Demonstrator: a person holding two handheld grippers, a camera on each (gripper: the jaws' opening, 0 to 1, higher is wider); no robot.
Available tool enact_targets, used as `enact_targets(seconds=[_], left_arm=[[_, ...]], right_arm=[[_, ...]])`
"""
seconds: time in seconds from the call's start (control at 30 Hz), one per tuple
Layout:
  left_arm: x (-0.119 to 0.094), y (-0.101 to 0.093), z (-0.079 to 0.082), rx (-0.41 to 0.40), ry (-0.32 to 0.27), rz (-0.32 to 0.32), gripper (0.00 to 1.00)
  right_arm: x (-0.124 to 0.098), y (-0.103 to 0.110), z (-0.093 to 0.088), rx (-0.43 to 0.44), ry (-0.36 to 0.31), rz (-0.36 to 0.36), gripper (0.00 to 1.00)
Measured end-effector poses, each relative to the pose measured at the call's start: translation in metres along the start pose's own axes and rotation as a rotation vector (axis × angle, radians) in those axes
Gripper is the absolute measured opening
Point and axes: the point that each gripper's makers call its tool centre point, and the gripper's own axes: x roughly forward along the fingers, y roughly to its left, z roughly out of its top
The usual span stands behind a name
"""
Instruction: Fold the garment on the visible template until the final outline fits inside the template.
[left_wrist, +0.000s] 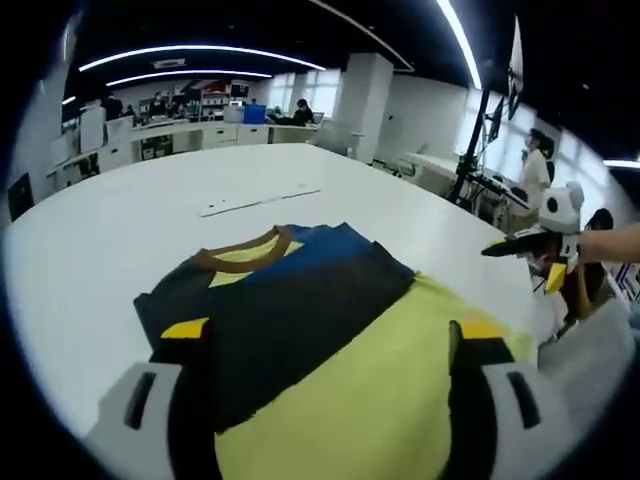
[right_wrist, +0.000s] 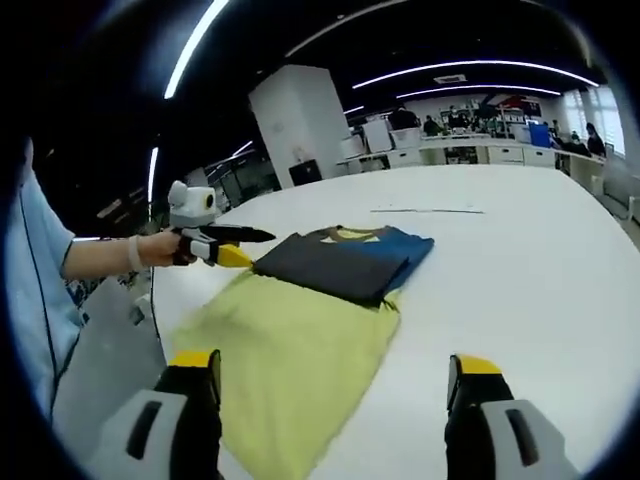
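garment lies partly folded on the white table: yellow body nearest, dark and blue folds over it, brown collar beyond. no readable print. left tool jaws look closed at the dark fold's edge; whether they grip cloth is unclear. right tool jaws wide, over the yellow hem. faint line on the table beyond.
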Motion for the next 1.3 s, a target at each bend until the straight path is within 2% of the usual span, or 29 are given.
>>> enact_targets(seconds=[0.17,0.6,1.03,1.3], left_arm=[[-0.023,0.006,-0.010,-0.059,-0.002,0.019,0.94],[-0.071,0.007,-0.026,-0.058,-0.005,0.065,0.93],[-0.090,0.017,-0.042,-0.084,0.010,0.084,0.92],[-0.098,0.017,-0.055,-0.088,0.050,0.067,0.89]], right_arm=[[0.003,0.010,0.002,-0.017,-0.002,0.019,0.95],[0.005,0.018,-0.001,-0.050,0.014,0.048,0.94],[-0.001,0.013,0.001,-0.064,0.016,0.043,0.94],[-0.007,0.014,-0.012,-0.067,0.058,0.050,0.93]])
